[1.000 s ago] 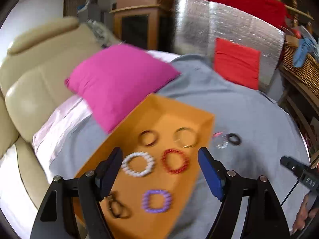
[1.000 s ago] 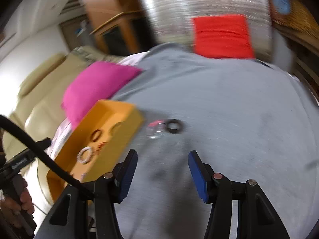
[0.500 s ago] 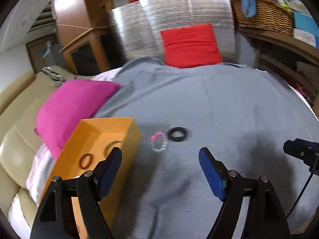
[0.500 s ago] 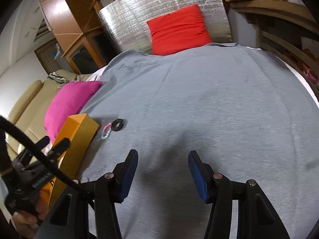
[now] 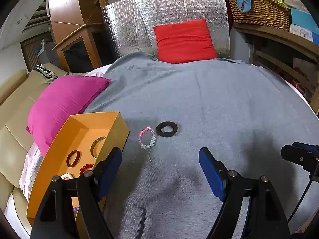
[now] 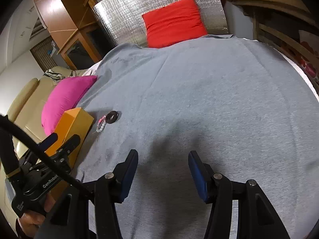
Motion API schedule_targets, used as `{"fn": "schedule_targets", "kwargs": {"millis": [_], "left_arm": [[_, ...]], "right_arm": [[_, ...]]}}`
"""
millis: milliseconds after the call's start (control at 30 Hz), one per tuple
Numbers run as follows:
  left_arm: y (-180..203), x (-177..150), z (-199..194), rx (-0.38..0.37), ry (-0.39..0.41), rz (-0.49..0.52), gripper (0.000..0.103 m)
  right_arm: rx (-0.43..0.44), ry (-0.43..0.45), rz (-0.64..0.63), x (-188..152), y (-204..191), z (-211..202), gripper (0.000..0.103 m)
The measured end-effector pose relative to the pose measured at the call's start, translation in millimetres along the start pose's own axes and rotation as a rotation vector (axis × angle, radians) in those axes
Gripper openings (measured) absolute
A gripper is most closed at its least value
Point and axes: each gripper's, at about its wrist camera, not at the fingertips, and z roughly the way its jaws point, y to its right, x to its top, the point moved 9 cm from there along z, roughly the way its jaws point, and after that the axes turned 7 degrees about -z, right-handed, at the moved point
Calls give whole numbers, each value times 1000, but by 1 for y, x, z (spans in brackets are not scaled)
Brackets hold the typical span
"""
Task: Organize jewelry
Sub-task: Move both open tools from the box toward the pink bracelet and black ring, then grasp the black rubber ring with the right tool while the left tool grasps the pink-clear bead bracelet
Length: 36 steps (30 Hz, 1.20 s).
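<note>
An orange box (image 5: 117, 128) sits open-topped on the grey blanket (image 5: 219, 103), pressed against a magenta cushion (image 5: 63, 101) at its far left side. Inside it lie a dark red ring bangle (image 5: 73, 158), a gold bangle (image 5: 97, 146) partly cut off by the box wall, a string of red beads (image 5: 86, 168), a few white beads (image 5: 66, 176) at the lower edge, and a glimpse of purple beads (image 5: 75, 209) behind the gripper frame (most of the lower floor of the box is hidden there). Just outside the box's right wall, on the blanket, a bracelet of pale beads with a pink section (image 5: 147, 138) lies flat, and a black fabric ring (image 5: 166, 129) rests just beside it, almost touching. The left gripper (image 5: 159, 171) hangs above the blanket with its blue pads spread wide and nothing between them; its left pad overlaps the box's near corner in view. The right gripper (image 6: 162, 171) hovers over bare blanket, well apart from the jewelry, its jaws moderately apart and empty. A wicker basket (image 5: 259, 10) on a wooden shelf at the far right holds blue cloth and other items too crowded to name. A red cushion (image 5: 184, 39) leans on a silver foil panel (image 5: 169, 6).
</note>
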Motion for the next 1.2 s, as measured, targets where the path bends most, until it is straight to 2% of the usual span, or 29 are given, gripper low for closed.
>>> {"fn": "schedule_targets", "kwargs": {"millis": [333,433,600,733,833,1000,1200], "left_arm": [[-4,-8,19,-4,-52,0,80],[-9,-17,33,-30,-120,-29,80],[-27,-36,57,-58,-242,-135,80],[-43,-50,69,-72,-322,-247,80],[-52,-55,72,-69,-344,-304,80],[-53,-56,69,-73,-338,-294,80],[-54,-54,66,-85,-337,-290,80]], "right_arm": [[4,-25,11,-1,-6,12,57],[8,-33,12,0,-9,17,57],[19,-55,10,0,-16,28,57],[36,-66,-15,2,-27,42,45],[64,-76,-27,6,-38,56,36],[115,-58,-51,26,-60,80,36],[205,-79,-103,52,-89,120,36]]}}
